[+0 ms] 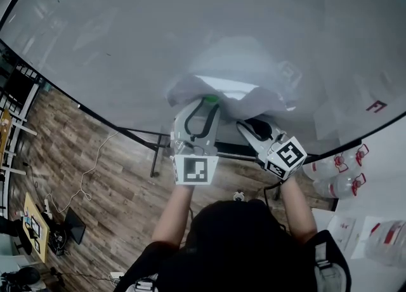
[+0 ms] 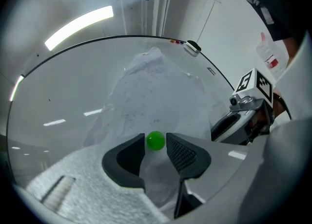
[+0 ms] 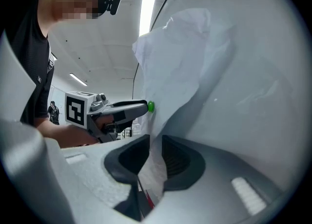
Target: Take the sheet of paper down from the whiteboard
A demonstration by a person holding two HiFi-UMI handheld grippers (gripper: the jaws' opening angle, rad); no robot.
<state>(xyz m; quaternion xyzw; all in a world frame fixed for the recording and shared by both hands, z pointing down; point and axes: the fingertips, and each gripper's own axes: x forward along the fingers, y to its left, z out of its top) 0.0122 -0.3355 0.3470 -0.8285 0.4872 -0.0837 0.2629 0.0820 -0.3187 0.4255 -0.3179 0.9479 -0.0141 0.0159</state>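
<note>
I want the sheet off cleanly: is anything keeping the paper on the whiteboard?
Yes: a green magnet sits on the sheet of paper against the whiteboard, between the left gripper's open jaws. The right gripper grips the sheet's edge.

So the right tool (image 3: 155,144) had its jaws clamped on the crumpled sheet of paper (image 3: 180,57) by the whiteboard (image 3: 253,72); the left tool (image 3: 142,106) had a green magnet (image 3: 151,106) at its tip.

- Sheet of paper (image 1: 236,72) lies against the whiteboard (image 1: 114,43), before you.
- Your left gripper (image 1: 209,101) sits left of the right gripper (image 3: 155,143), with a round magnet (image 2: 155,140) between its jaws.
- The sheet's lower edge passes between your right gripper's jaws.
</note>
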